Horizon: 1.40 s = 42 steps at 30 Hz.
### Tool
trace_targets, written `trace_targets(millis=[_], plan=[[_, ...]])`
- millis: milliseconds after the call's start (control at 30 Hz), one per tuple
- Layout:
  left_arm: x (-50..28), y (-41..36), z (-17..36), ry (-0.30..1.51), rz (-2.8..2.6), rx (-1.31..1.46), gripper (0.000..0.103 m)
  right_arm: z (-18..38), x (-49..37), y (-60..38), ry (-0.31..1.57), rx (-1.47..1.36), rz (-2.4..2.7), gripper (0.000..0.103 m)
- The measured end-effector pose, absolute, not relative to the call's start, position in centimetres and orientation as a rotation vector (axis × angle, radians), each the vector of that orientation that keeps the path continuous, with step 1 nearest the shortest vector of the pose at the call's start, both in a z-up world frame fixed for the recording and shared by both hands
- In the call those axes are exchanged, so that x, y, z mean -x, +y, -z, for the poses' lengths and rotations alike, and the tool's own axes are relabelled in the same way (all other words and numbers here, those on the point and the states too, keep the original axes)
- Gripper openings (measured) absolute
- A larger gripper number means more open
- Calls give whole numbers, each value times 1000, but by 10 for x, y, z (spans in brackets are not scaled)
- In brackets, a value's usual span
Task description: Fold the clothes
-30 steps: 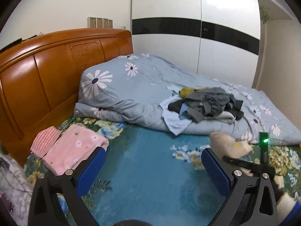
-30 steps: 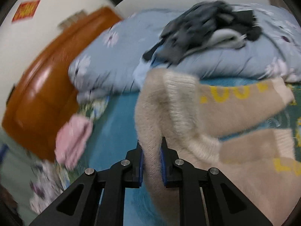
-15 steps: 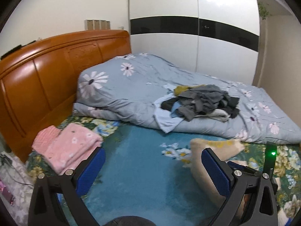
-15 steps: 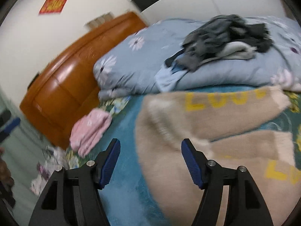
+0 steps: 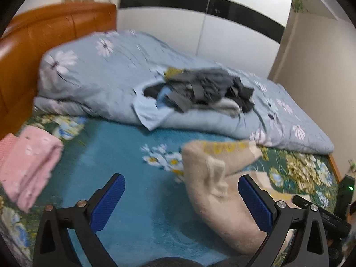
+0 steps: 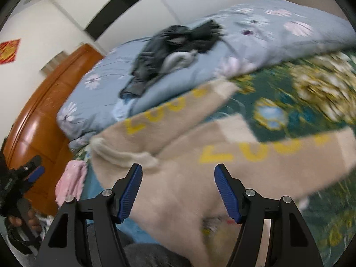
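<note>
A beige sweater (image 6: pixel 178 178) with yellow letters lies spread on the teal floral bed cover (image 5: pixel 124 146); it also shows in the left wrist view (image 5: pixel 218 191). My right gripper (image 6: pixel 178 189) is open and empty just above the sweater's body. My left gripper (image 5: pixel 181 197) is open and empty above the bed cover, with the sweater's left edge by its right finger. A heap of dark unfolded clothes (image 5: pixel 204 89) lies on the blue quilt (image 5: pixel 100 71). Folded pink clothes (image 5: pixel 26 162) sit at the left.
An orange wooden headboard (image 5: pixel 44 26) stands at the left. White wardrobe doors (image 5: pixel 200 33) with a black band stand behind the bed. The bed's wooden edge (image 5: pixel 333 164) runs along the right. The left gripper shows in the right wrist view (image 6: pixel 26 173).
My right gripper let go of the sweater and opened; the sweater now lies flat. Both views have shifted right and are blurred. My left gripper stayed open.
</note>
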State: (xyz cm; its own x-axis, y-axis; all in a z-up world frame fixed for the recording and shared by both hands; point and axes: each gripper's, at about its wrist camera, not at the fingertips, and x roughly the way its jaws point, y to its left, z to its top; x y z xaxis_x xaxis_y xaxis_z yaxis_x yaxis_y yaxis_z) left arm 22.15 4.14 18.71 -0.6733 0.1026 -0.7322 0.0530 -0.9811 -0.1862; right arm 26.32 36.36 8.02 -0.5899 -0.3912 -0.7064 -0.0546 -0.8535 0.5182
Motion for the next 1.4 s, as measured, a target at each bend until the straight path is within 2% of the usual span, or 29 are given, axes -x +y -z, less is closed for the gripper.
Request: trace_targets(millis=[167, 300, 367, 467, 567, 600, 733, 800, 900, 967, 1133, 1300, 1400], plan=[[-196, 43, -147, -343, -2723, 1360, 101, -67, -271, 375, -867, -1409, 2525, 69], [-182, 42, -122, -414, -2653, 1428, 98, -50, -264, 358, -811, -1514, 2454, 69], [-174, 41, -111, -446, -2622, 1465, 90, -35, -260, 353, -836, -1578, 2432, 69], [-168, 40, -100, -498, -2570, 1499, 85, -16, -256, 353, -937, -1622, 2384, 69], [-161, 39, -88, -550, -2516, 1532, 64, -9, -253, 348, -977, -1631, 2337, 66], [-158, 38, -84, -567, -2498, 1542, 61, -8, -252, 346, -991, -1628, 2324, 61], [-150, 38, -71, -626, -2432, 1575, 26, -3, -249, 347, -1101, -1612, 2280, 44], [-147, 42, -73, -612, -2432, 1565, 23, 1, -251, 354, -1233, -1577, 2252, 24], [-135, 50, -83, -585, -2422, 1531, 19, 5, -258, 371, -1439, -1455, 2189, 15], [-124, 57, -93, -565, -2414, 1507, 18, 0, -261, 382, -1541, -1355, 2152, 14], [-80, 97, -147, -492, -2385, 1331, 17, -50, -259, 414, -1603, -1056, 2176, 12], [-33, 114, -204, -531, -2347, 1133, 17, -118, -258, 430, -1487, -819, 2232, 12], [-10, 110, -194, -406, -2425, 1171, 20, -131, -254, 420, -1413, -806, 2226, 12]])
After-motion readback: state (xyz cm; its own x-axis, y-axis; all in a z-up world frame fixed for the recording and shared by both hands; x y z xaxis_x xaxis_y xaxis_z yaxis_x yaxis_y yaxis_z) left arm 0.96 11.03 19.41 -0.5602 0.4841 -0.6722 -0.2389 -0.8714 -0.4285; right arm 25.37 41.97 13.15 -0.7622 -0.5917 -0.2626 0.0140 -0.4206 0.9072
